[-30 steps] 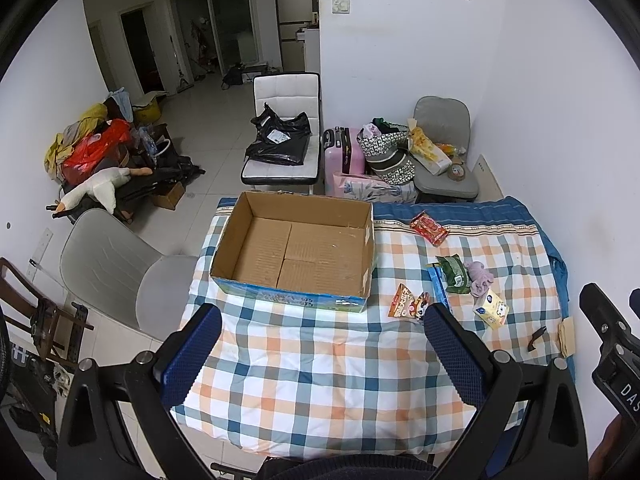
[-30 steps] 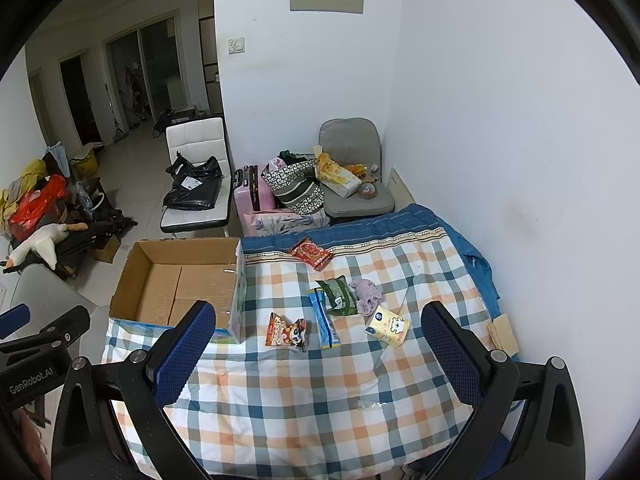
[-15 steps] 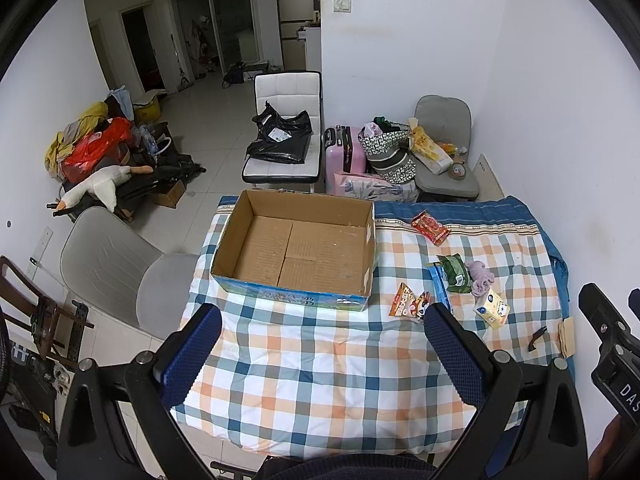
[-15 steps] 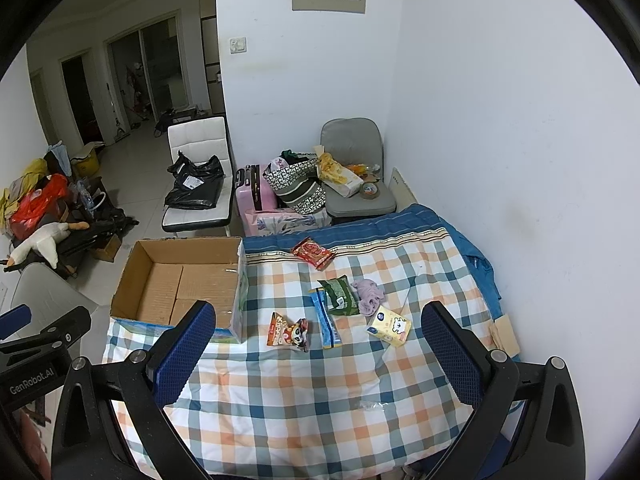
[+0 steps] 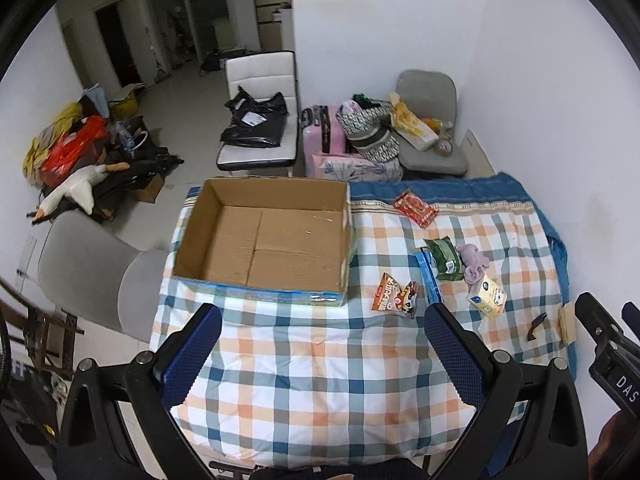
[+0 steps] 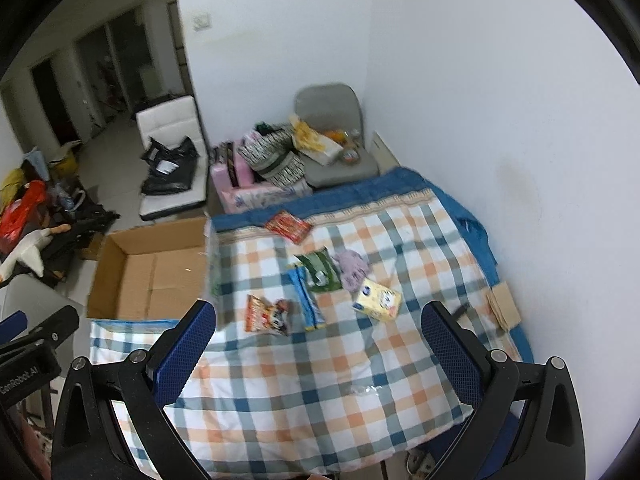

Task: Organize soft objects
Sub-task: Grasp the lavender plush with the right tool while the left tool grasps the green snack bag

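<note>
An open, empty cardboard box (image 5: 264, 240) sits at the back left of the checked tablecloth (image 5: 320, 360); it also shows in the right wrist view (image 6: 152, 272). To its right lie a red packet (image 5: 414, 208), a green packet (image 5: 444, 258), a purple soft toy (image 5: 472, 266), a yellow tissue pack (image 5: 487, 295), a blue packet (image 5: 430, 282) and an orange snack packet (image 5: 394, 300). My left gripper (image 5: 324, 354) is open and empty above the cloth's near part. My right gripper (image 6: 320, 354) is open and empty, nearer the packets (image 6: 316, 276).
A small black object (image 5: 536, 326) and a cardboard scrap (image 5: 568, 320) lie at the cloth's right edge by the white wall. A grey chair (image 5: 92, 276) stands left of the table. Two more chairs and bags (image 5: 368, 136) stand behind it.
Both grippers have moved forward and tilted down toward the table. The right wrist view has swung right, bringing the packets closer. Nothing on the table has moved.
</note>
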`<control>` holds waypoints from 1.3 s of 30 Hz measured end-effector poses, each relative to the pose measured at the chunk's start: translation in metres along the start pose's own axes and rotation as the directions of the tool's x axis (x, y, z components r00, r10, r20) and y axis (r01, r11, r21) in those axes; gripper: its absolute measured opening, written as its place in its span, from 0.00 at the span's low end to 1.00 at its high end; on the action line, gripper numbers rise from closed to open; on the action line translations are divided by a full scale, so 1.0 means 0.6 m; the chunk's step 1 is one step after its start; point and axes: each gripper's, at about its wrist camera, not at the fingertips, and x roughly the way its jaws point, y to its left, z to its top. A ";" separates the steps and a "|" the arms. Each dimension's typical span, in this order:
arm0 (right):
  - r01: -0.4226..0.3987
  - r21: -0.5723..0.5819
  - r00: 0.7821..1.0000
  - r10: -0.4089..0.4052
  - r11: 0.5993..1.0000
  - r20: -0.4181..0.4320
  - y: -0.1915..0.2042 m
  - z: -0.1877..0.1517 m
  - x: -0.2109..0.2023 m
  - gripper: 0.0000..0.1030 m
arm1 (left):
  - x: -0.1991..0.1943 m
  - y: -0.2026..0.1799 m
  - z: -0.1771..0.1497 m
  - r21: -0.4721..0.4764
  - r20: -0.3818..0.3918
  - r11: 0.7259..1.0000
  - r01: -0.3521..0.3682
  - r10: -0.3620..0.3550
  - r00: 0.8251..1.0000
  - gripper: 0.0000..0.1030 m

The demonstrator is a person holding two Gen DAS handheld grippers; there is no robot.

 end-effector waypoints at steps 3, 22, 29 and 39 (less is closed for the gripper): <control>0.033 0.013 0.999 -0.032 0.999 -0.034 -0.024 0.000 0.047 1.00 | 0.034 -0.032 0.010 0.037 -0.016 0.999 0.001 -0.001 1.000 1.00; 0.095 -0.024 0.962 -0.098 0.995 -0.255 -0.140 0.024 0.374 1.00 | 0.328 -0.191 0.058 0.120 -0.252 0.992 0.029 0.002 0.968 1.00; 0.053 -0.077 0.908 -0.080 0.996 -0.410 -0.170 0.017 0.573 1.00 | 0.494 -0.230 0.045 0.073 -0.468 0.992 0.102 -0.056 0.882 1.00; -0.085 0.058 0.821 0.103 0.995 -0.561 -0.186 0.044 0.759 1.00 | 0.641 -0.279 0.067 0.009 -0.599 0.993 0.119 -0.090 0.796 1.00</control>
